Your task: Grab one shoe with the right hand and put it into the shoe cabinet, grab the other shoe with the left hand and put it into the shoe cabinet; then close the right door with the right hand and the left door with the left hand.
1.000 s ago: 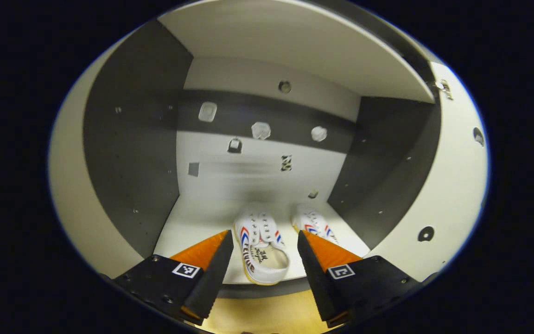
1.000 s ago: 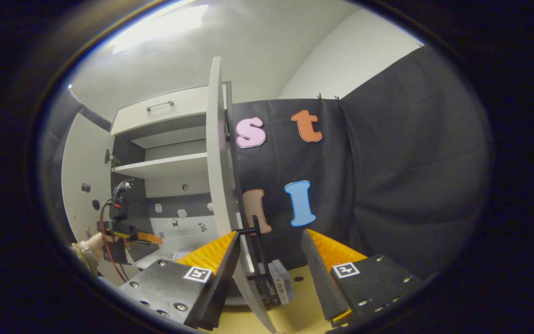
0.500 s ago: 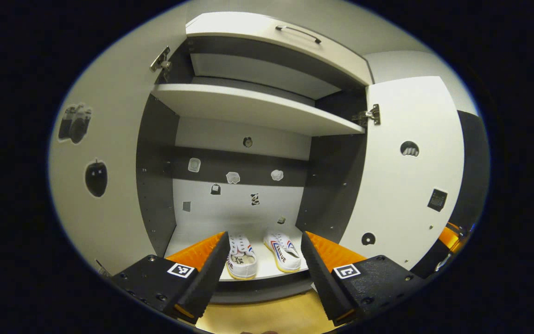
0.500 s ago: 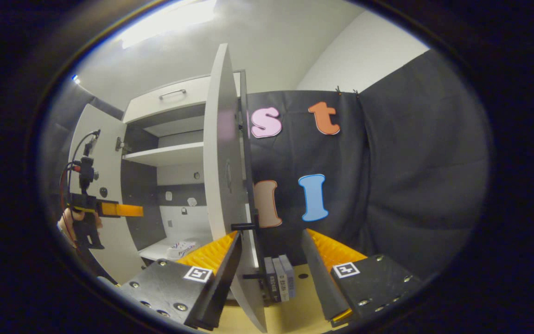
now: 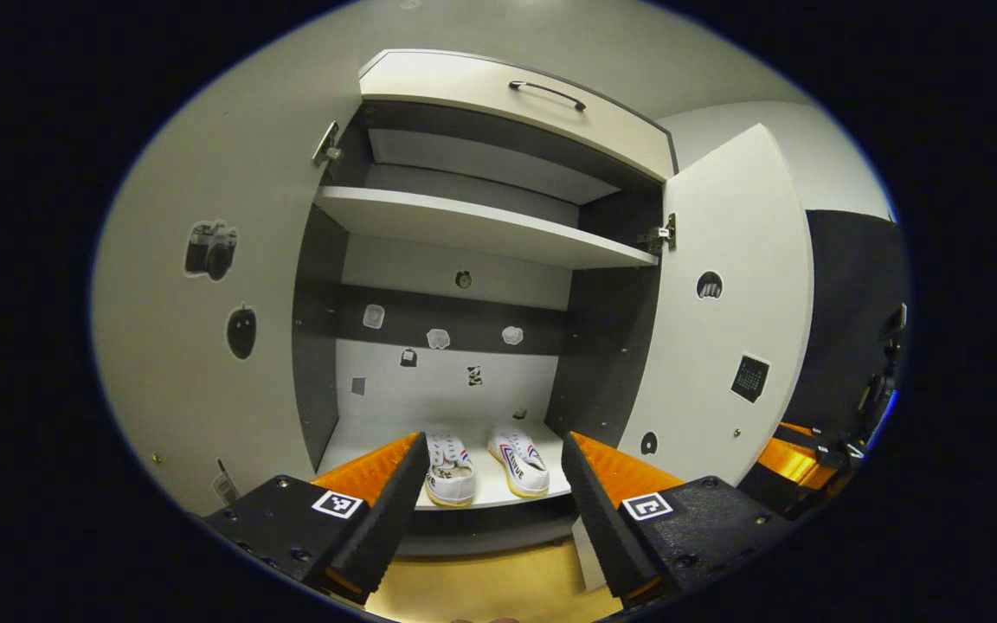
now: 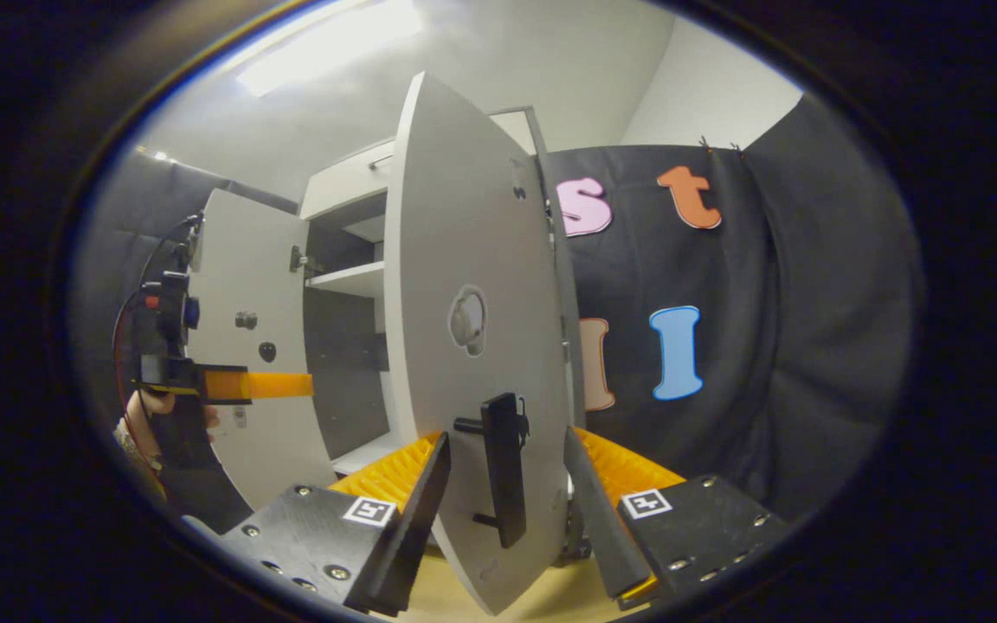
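Shoes point(image 5: 483, 457), a white pair, side by side on the bottom shelf point(image 5: 498, 495) of the cabinet point(image 5: 507, 95), toes toward the back wall. Left gripper point(image 5: 492, 510) in front of the open cabinet, jaws wide and empty, framing the pair from outside the shelf edge. Left door point(image 5: 204, 346) swung fully open, bearing dark stickers. Right door point(image 5: 728, 320) partly open, seen from its inner face in the left gripper view; hinge point(image 5: 659, 235) at its upper inner edge. Upper shelf point(image 5: 481, 227) and a drawer with handle point(image 5: 546, 88) above.

In the right gripper view, the right door's outer face point(image 6: 472, 260) stands edge-forward between the fingers of the right gripper point(image 6: 503, 510), jaws wide, the dark handle point(image 6: 503, 463) lying in the gap; whether either finger touches the door cannot be told. Left gripper point(image 6: 204, 381) farther off at left, held in a hand point(image 6: 148, 407) before the left door point(image 6: 247, 285).
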`<state>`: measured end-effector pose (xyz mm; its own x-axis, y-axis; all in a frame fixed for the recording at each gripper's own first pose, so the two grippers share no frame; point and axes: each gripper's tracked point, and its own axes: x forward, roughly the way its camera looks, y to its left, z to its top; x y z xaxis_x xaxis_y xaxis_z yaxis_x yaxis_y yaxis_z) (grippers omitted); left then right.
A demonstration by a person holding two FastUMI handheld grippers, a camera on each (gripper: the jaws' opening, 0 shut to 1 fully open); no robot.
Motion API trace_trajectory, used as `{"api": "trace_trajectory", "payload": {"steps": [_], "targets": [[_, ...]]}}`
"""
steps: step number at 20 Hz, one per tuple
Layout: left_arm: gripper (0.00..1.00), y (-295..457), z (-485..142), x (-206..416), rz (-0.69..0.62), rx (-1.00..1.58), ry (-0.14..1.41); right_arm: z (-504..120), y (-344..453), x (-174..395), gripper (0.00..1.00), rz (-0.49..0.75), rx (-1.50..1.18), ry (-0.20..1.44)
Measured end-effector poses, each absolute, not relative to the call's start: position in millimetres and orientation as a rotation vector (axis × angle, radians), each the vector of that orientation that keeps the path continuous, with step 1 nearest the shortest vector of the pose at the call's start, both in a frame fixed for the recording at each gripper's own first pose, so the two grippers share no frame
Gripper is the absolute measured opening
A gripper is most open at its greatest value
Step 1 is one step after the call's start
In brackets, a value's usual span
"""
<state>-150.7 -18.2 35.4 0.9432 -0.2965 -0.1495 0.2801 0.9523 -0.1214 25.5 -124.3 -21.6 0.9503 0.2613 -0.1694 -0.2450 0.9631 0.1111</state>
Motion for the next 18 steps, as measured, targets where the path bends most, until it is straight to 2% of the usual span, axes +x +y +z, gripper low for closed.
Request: {"api": "trace_trajectory", "payload": {"steps": [4, 8, 9, 10, 11, 14, 16, 18], "targets": [[0.93, -3, 37, -164, -0.262, -0.101, 0.161, -32, -79, 38, 0.80, 0.342, 0.110, 0.214], [0.93, 13, 42, -173, -0.222, -0.077, 0.140, -52, -35, 59, 0.80, 0.372, 0.114, 0.253], [0.93, 16, 42, -175, -0.215, -0.075, 0.139, -56, -25, 66, 0.80, 0.373, 0.109, 0.260], [0.93, 18, 42, -177, -0.208, -0.072, 0.138, -60, -17, 72, 0.72, 0.367, 0.099, 0.266], [0.93, 21, 42, -178, -0.202, -0.071, 0.137, -65, -10, 79, 0.80, 0.358, 0.089, 0.273], [0.93, 28, 39, -180, -0.185, -0.074, 0.140, -69, -6, 87, 0.80, 0.318, 0.070, 0.280], [0.93, 31, 36, -181, -0.180, -0.082, 0.145, -79, 1, 98, 0.72, 0.300, 0.072, 0.278], [0.93, 33, 34, -183, -0.178, -0.093, 0.150, -83, 6, 105, 0.78, 0.296, 0.090, 0.285]]}}
